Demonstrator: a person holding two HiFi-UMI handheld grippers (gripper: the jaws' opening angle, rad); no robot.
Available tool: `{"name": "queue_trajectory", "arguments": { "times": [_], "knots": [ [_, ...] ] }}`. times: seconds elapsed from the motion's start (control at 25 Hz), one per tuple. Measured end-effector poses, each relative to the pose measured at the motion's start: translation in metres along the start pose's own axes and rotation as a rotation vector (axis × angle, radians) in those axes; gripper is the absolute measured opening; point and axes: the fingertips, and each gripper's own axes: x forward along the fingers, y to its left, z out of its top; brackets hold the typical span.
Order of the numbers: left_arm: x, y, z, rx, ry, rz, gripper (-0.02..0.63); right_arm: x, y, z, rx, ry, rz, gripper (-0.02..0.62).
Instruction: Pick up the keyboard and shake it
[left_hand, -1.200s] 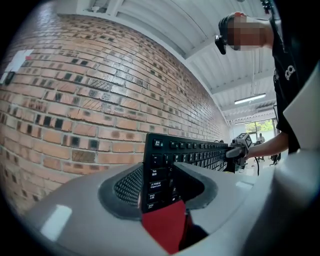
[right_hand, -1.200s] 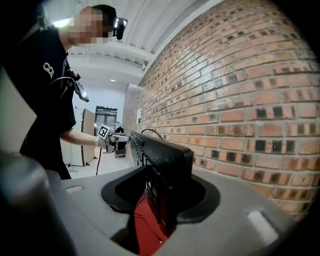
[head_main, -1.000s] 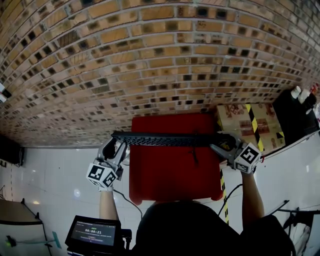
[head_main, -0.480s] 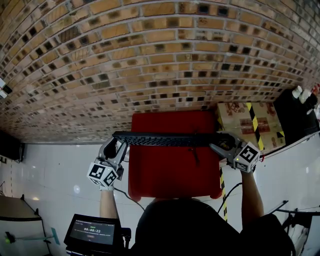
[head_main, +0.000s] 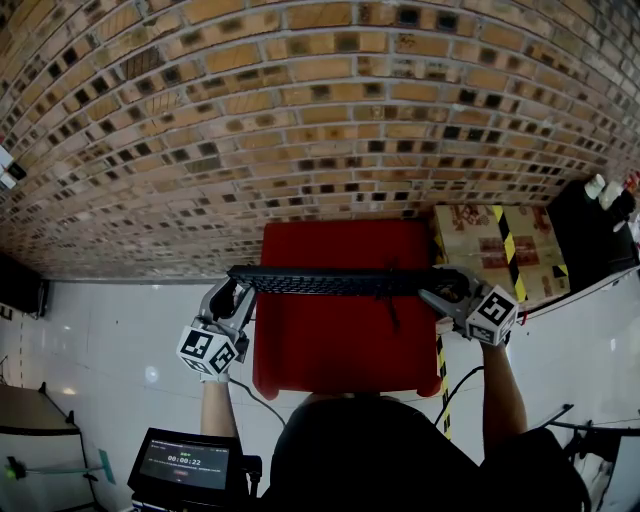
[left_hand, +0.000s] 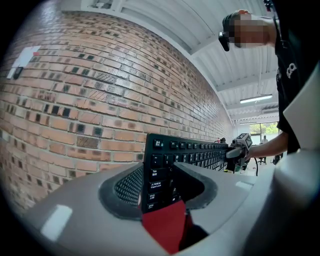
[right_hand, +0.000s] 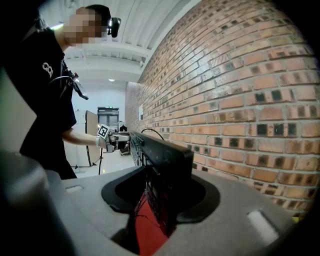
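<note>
A long, flat black computer keyboard (head_main: 335, 281) is held up in the air by its two short ends, stretched crosswise in front of the person and over the far part of a square red tabletop (head_main: 340, 350). The left gripper (head_main: 234, 297), with its marker cube towards the person, has its two grey jaws pinching the keyboard's left end; in the left gripper view the pads sit against the outermost column of keys, with the red surface showing below the keyboard's edge. The right gripper (head_main: 446, 289) clamps the opposite end in the same way, and its own view shows the dark casing wedged between the jaws and running away towards the other hand. The keyboard seems tipped up on its long edge with the keys turned towards the person, though the steep head view shows only a thin, ribbed strip, so the exact tilt is hard to judge. A thin dark cord (head_main: 390, 310) hangs from it right of the middle. Behind the table rises a brown brick wall (head_main: 300, 120). A cardboard box with a yellow-and-black striped tape (head_main: 480, 250) stands just right of the table, on a glossy white floor (head_main: 100, 340). A small dark screen (head_main: 186, 465) glows at the lower left, near the person's left forearm.
</note>
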Motion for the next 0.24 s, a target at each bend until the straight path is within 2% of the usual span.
{"name": "queue_trajectory", "arguments": {
  "times": [0.24],
  "knots": [
    [-0.0018, -0.0024, -0.0036, -0.004, 0.002, 0.006, 0.189, -0.0012, -0.0001, -0.0074, -0.002, 0.005, 0.014, 0.17]
  ]
}}
